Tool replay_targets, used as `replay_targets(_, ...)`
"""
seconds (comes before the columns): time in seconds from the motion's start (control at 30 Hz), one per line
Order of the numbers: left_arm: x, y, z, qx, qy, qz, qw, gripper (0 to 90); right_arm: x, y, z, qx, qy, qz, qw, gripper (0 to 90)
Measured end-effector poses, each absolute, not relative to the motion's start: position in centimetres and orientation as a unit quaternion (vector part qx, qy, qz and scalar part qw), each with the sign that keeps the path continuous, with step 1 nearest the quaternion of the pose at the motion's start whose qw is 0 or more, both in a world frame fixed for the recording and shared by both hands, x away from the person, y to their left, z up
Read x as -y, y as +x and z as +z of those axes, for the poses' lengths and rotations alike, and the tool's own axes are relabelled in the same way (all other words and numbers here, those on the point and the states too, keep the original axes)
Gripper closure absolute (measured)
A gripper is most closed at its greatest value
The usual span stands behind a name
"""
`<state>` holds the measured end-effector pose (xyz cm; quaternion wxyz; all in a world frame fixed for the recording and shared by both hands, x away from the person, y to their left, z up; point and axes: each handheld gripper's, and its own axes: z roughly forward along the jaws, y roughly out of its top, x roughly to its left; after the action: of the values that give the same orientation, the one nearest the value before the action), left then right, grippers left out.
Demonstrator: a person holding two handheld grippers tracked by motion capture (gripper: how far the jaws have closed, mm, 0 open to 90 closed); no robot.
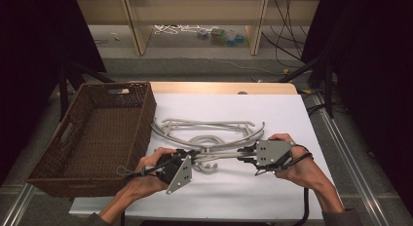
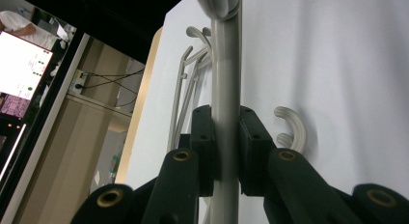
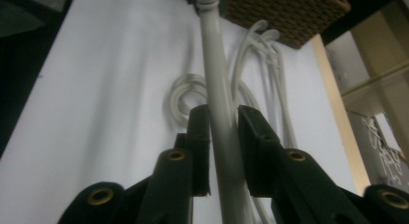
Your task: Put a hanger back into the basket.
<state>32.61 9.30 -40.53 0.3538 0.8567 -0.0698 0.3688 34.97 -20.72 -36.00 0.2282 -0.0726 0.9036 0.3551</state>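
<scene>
Two grey hangers [image 1: 209,126] and one wicker basket [image 1: 97,133].

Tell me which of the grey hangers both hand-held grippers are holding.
The nearest grey hanger, at the front of the pile: the left hand-held gripper and right hand-held gripper each have its bar between their jaws. The other hangers lie untouched behind, nearer the wicker basket.

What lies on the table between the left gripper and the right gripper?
In the high view, the grey hanger spans from the left gripper to the right gripper; beneath lie other hangers on the white table.
</scene>
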Motion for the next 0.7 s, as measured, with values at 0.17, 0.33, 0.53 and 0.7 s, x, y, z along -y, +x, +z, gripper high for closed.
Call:
replay_targets(0.17,-9.4,33.1,-39.6,0.031,0.862,0.343,0.371,79.5,20.8,35.0,-35.2,-0.885,0.002,0.389,0.255,49.7)
replay_targets(0.33,-9.7,33.9,-38.9,-0.031,0.865,0.289,0.408,79.5,21.5,34.7,-33.7,-0.851,0.097,0.429,0.288,33.7)
replay_targets(0.53,-10.3,34.9,-38.2,-0.115,0.85,0.231,0.46,79.5,22.8,34.1,-32.9,-0.82,0.159,0.46,0.3,29.4)
replay_targets(0.7,-11.0,35.5,-37.8,-0.169,0.84,0.21,0.471,79.5,23.1,33.5,-33.2,-0.809,0.176,0.474,0.299,25.5)
